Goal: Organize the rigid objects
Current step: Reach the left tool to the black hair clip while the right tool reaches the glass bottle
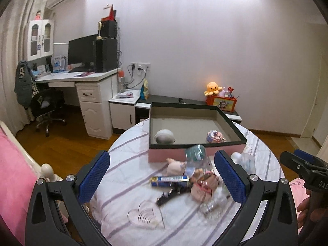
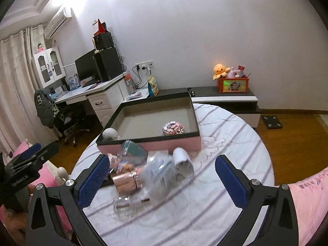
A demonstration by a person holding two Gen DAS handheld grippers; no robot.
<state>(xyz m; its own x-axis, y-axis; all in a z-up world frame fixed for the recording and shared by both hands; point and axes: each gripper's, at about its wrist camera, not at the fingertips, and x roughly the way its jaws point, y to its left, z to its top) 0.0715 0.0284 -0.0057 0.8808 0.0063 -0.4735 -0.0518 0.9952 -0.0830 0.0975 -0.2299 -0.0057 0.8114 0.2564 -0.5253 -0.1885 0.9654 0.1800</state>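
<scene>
Left wrist view: pink box (image 1: 166, 154) with a dark rim sits at frame centre on the round striped table (image 1: 127, 168), open top toward the camera. Two items already lie inside: a grey-white rounded thing (image 1: 165, 137) at the near left corner and a small patterned pink-and-purple piece (image 1: 215, 137) at the near right. Most of the box floor is bare.

Left gripper (image 1: 162, 176) fills the lower frame, jaws spread wide, nothing between the pads. Right gripper (image 1: 301, 164) shows at the right edge; in its own view (image 2: 162, 177) its jaws also stand wide and empty.

Still out on the cloth, just below the box in frame:
- blue-and-gold tube (image 1: 170, 181), lying flat
- small pink doll figure (image 1: 174, 167)
- teal-capped clear container (image 1: 195, 152), tilted against the box front
- clear heart-shaped dish (image 1: 146, 217), lower centre
- white cup (image 2: 183, 162) on its side (clearer in the right wrist view)
- rose-gold cylinder (image 2: 127, 182), plus clear plastic pieces I cannot sort out; the pile is motion-blurred.

Judgement: early stage. Two pieces boxed, at least six left in a heap touching one another. Neither gripper holds anything, so the next pick has not begun. Clear items will likely be hardest to single out.
</scene>
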